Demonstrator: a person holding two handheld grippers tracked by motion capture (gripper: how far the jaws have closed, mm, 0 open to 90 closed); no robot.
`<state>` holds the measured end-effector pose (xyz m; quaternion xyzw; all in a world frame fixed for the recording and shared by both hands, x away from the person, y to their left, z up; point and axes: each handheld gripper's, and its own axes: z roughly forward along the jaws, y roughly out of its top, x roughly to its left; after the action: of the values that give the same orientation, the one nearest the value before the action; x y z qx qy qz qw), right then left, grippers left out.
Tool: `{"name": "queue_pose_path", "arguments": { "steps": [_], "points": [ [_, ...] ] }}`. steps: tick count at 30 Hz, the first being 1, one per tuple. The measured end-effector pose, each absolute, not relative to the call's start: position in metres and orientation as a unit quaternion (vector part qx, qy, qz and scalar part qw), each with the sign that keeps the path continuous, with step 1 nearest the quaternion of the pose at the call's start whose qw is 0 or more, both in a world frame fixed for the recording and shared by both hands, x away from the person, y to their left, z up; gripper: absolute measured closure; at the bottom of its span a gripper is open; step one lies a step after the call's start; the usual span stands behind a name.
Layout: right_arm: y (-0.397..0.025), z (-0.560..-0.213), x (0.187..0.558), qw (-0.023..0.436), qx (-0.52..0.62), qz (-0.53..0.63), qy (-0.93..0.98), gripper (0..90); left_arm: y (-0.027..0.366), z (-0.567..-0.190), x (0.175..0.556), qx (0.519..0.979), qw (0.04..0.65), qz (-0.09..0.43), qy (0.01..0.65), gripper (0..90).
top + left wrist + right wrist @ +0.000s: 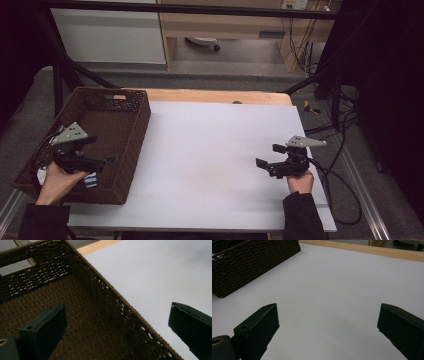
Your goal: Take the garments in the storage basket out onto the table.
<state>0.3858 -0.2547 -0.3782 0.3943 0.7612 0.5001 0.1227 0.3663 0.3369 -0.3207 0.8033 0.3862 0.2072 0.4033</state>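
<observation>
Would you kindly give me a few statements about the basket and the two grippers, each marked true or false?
1. The left gripper hangs over the brown woven basket. True.
2. The right gripper is shut on a cloth. False: its jaws stand wide apart over the bare white table.
3. The basket sits at the table's left end. True.
4. The left gripper's jaws are closed. False: they are open, with nothing between them.

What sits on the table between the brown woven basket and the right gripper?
Nothing: between the brown woven basket and the open right gripper, the high view and the right gripper view show bare white tabletop.
</observation>
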Motion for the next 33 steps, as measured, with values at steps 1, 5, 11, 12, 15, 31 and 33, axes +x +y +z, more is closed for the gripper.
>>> {"name": "queue_pose_path", "arguments": {
  "steps": [1, 5, 11, 12, 15, 31, 33],
  "points": [
    [-0.255, -0.378, 0.386, 0.122, 0.394, 0.501, 0.761, 4.4, 0.339, -0.321, 0.366, 0.803, 0.401, 0.209, 0.389, 1.4],
    [-0.255, -0.378, 0.386, 0.124, 0.395, 0.501, 0.760, 4.4, 0.348, -0.321, 0.365, 0.800, 0.392, 0.212, 0.402, 1.3],
    [-0.254, -0.378, 0.385, 0.122, 0.395, 0.500, 0.761, 4.4, 0.360, -0.321, 0.362, 0.798, 0.376, 0.218, 0.418, 1.3],
    [-0.254, -0.378, 0.385, 0.122, 0.395, 0.500, 0.761, 4.4, 0.362, -0.321, 0.362, 0.797, 0.374, 0.220, 0.420, 1.3],
    [-0.255, -0.378, 0.385, 0.123, 0.394, 0.499, 0.762, 4.4, 0.368, -0.322, 0.361, 0.797, 0.362, 0.224, 0.429, 1.4],
    [-0.254, -0.379, 0.385, 0.122, 0.395, 0.499, 0.762, 4.4, 0.393, -0.333, 0.362, 0.791, 0.316, 0.224, 0.473, 1.6],
    [-0.254, -0.379, 0.385, 0.121, 0.396, 0.498, 0.762, 4.4, 0.396, -0.335, 0.361, 0.789, 0.312, 0.226, 0.479, 2.2]
  ]
}}
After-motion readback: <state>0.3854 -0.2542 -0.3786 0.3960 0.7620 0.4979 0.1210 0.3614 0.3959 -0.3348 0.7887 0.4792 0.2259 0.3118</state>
